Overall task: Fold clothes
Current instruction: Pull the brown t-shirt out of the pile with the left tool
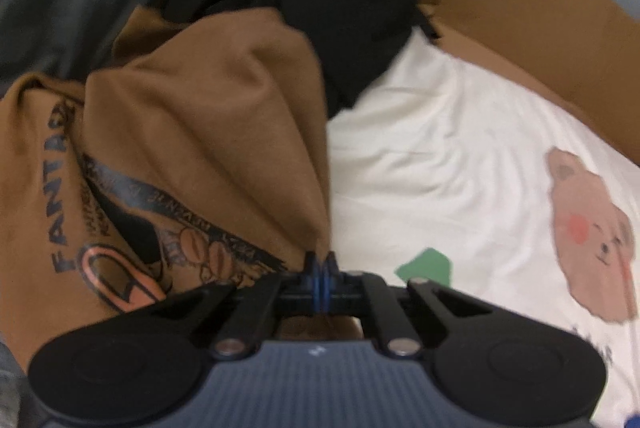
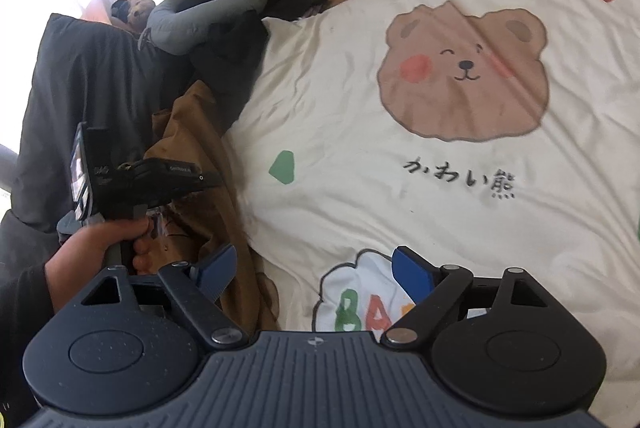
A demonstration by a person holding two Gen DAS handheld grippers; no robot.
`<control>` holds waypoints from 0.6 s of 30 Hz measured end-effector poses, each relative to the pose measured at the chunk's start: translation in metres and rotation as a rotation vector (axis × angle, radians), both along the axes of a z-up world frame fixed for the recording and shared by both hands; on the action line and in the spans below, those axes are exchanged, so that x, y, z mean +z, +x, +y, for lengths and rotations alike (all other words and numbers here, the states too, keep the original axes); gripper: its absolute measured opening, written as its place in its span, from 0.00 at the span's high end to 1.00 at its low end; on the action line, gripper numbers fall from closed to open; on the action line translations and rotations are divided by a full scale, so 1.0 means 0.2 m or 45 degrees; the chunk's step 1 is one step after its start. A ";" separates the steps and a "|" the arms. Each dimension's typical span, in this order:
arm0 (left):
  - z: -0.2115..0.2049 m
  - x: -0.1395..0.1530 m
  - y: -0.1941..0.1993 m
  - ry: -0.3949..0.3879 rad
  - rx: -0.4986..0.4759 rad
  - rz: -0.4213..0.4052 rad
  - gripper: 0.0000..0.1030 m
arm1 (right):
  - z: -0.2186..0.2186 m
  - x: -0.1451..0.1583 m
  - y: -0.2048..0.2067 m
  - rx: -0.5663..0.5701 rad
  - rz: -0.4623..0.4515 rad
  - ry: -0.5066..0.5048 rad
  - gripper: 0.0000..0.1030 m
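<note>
Brown printed shirt [image 1: 192, 148] in the left wrist view: bunched, folds running up and away from the left gripper [image 1: 320, 264], whose blue tips are pressed together on a pinch of its edge; it lies left of the white bear-print bedsheet [image 1: 460, 168]. Right wrist view: shirt [image 2: 200, 156] is a long strip along the sheet's [image 2: 360, 188] left edge, beside the right gripper's [image 2: 316, 268] left finger [image 2: 216, 264], not between the spread fingers; a hand [image 2: 100, 248] holds the left gripper [image 2: 152, 176] over it.

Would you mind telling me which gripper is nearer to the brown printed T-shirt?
Left. The left gripper has its fingers shut on a fold of the brown T-shirt. The right gripper is open above the bear-print bedsheet, beside the shirt.
</note>
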State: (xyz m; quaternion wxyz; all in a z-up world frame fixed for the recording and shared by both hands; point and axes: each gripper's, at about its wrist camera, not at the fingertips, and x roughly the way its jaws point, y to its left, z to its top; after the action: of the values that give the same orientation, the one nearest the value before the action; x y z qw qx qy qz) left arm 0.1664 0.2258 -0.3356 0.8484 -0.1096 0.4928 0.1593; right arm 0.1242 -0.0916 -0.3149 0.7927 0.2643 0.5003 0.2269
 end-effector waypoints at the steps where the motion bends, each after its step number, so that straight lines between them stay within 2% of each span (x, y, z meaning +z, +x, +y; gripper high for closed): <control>1: -0.01 0.02 -0.02 -0.013 -0.023 -0.016 0.98 | 0.00 0.00 0.01 0.000 -0.002 0.006 0.16; 5: -0.04 0.12 -0.12 -0.070 -0.092 -0.073 0.98 | 0.00 0.01 0.02 -0.012 -0.002 0.031 0.16; 9: -0.07 0.22 -0.22 -0.141 -0.107 -0.127 0.99 | 0.00 0.03 0.02 -0.025 -0.006 0.061 0.16; 18: -0.22 0.38 -0.42 -0.254 -0.207 -0.184 0.99 | 0.02 0.09 0.04 -0.024 -0.018 0.116 0.16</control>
State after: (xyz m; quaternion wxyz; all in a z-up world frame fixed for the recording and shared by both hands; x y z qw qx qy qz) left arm 0.0834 0.1823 -0.2600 0.8767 -0.1642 0.4510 0.0320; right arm 0.1315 -0.0868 -0.2970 0.7855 0.3032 0.4813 0.2437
